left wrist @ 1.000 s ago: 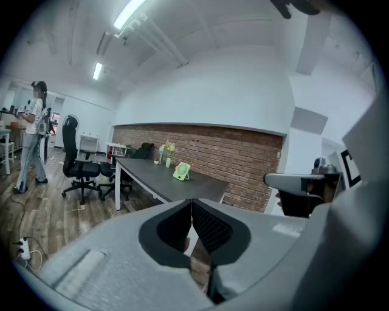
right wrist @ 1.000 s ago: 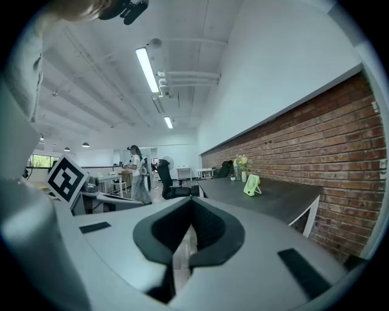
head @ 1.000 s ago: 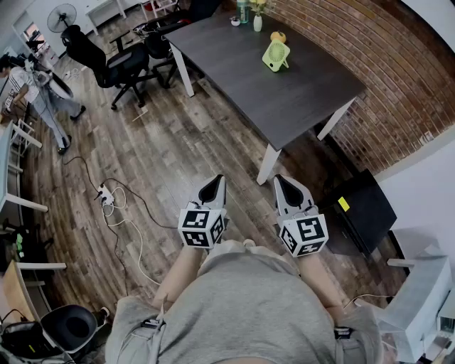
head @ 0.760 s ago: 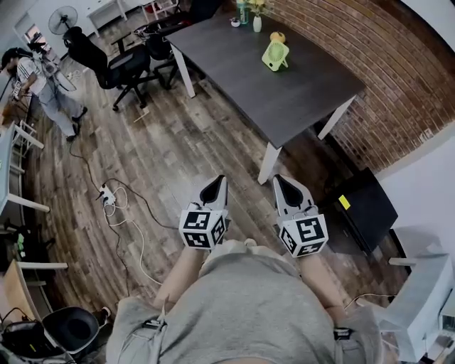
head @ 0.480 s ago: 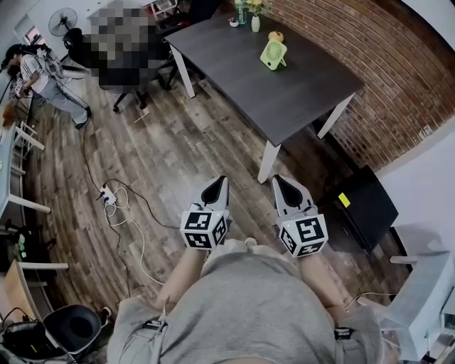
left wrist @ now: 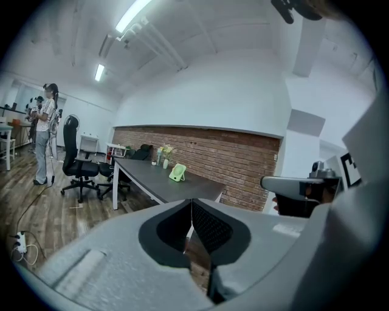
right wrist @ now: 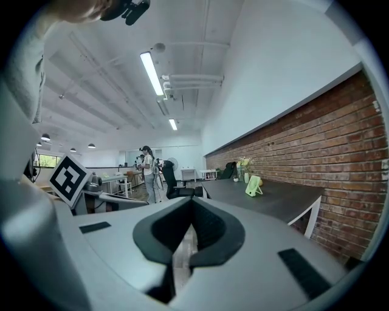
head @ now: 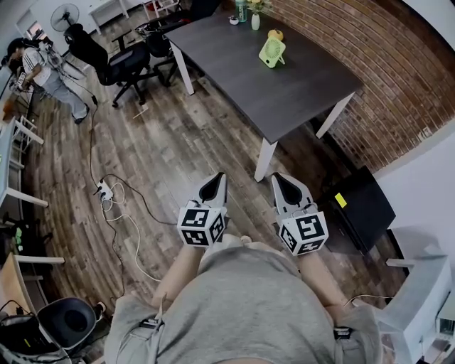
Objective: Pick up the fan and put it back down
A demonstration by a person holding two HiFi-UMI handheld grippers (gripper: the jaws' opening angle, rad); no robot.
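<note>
A small light-green fan (head: 271, 51) stands on the dark table (head: 284, 92) near its far end, far ahead of both grippers. It also shows small in the left gripper view, fan (left wrist: 177, 173), and in the right gripper view, fan (right wrist: 253, 186). My left gripper (head: 218, 177) and right gripper (head: 275, 178) are held side by side close to the body, over the wooden floor short of the table's near corner. Both are shut with nothing between the jaws. A yellow round object (head: 275, 35) and a small vase (head: 255, 21) stand just beyond the fan.
Black office chairs (head: 106, 60) stand left of the table. A person (head: 43, 71) stands at far left. A power strip with cables (head: 106, 192) lies on the floor to the left. A brick wall (head: 370, 64) runs along the right, with a black box (head: 362, 210) beside it.
The view has crept forward a little toward the table. The person at far left has shifted position. Both grippers stay shut and in the same pose.
</note>
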